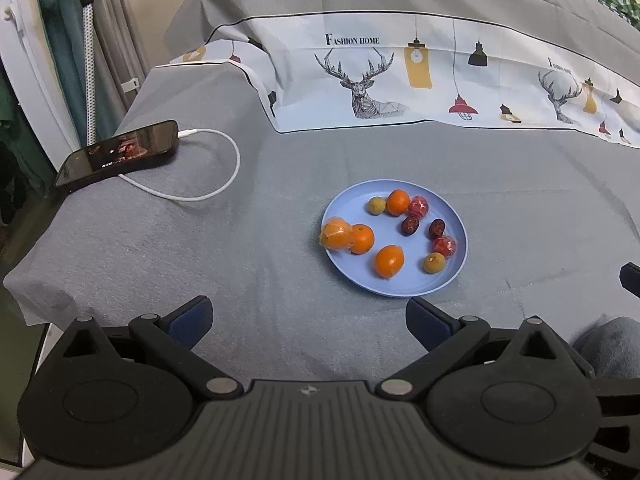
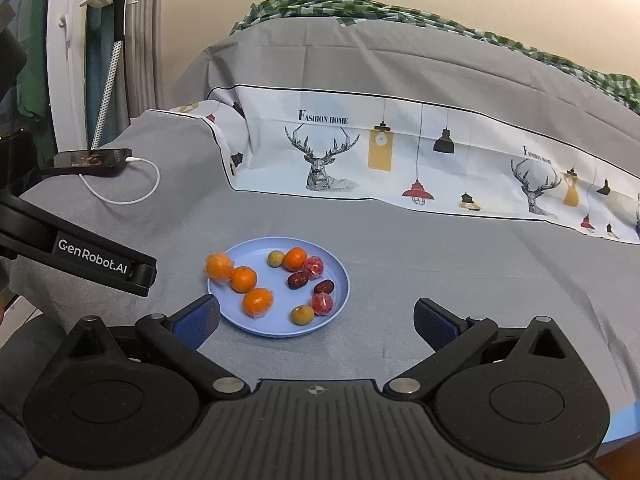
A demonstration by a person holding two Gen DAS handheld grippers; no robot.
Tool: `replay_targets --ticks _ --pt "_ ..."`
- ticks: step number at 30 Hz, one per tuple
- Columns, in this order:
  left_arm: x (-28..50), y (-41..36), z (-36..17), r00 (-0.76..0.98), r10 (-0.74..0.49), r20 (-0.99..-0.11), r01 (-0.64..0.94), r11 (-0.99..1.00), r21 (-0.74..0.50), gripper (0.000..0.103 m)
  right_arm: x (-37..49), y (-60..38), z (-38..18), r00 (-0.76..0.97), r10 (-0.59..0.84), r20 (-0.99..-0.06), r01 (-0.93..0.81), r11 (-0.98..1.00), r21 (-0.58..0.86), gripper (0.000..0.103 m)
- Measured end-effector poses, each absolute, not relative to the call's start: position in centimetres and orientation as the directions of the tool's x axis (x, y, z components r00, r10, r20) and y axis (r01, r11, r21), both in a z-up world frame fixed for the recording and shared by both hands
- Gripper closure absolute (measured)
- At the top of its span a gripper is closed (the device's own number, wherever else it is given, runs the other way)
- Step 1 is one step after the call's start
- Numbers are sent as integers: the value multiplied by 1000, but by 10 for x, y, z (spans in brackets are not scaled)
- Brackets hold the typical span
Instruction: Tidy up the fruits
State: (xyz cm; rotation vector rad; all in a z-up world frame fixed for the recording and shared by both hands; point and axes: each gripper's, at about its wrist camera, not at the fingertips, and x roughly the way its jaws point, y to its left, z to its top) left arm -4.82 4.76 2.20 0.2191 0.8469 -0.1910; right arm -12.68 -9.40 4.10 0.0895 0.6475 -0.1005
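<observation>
A light blue plate [image 1: 404, 284] [image 2: 262, 326] lies on the grey cloth and holds mixed fruit. There are three bare oranges [image 1: 389, 261] [image 2: 258, 302], and a plastic-wrapped orange [image 1: 336, 234] [image 2: 219, 266] sits on the left rim. Also on the plate are two brownish longans [image 1: 434, 263] [image 2: 302, 315], two red wrapped fruits [image 1: 445, 246] [image 2: 322, 304] and two dark dates [image 1: 410, 225] [image 2: 298, 280]. My left gripper [image 1: 310, 320] is open, just short of the plate's near edge. My right gripper [image 2: 317, 322] is open too, at the plate's near rim. Nothing is held.
A black phone [image 1: 120, 152] [image 2: 90, 160] with a white charging cable [image 1: 224, 184] lies at the far left, near the cloth's edge. A deer-printed sheet [image 1: 400, 80] [image 2: 380, 160] and grey bedding rise behind the plate. The left gripper's arm [image 2: 100, 260] is left of the plate.
</observation>
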Motion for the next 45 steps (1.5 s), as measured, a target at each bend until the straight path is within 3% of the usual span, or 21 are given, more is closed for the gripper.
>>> replay_targets --ticks 13,45 --pt "-47 42 18 656 -43 -754 255 953 167 0 -125 -94 39 789 -68 -610 123 991 49 1" --pt "-45 40 17 647 -61 -760 268 951 152 0 -121 -96 38 786 -73 -613 133 990 53 1"
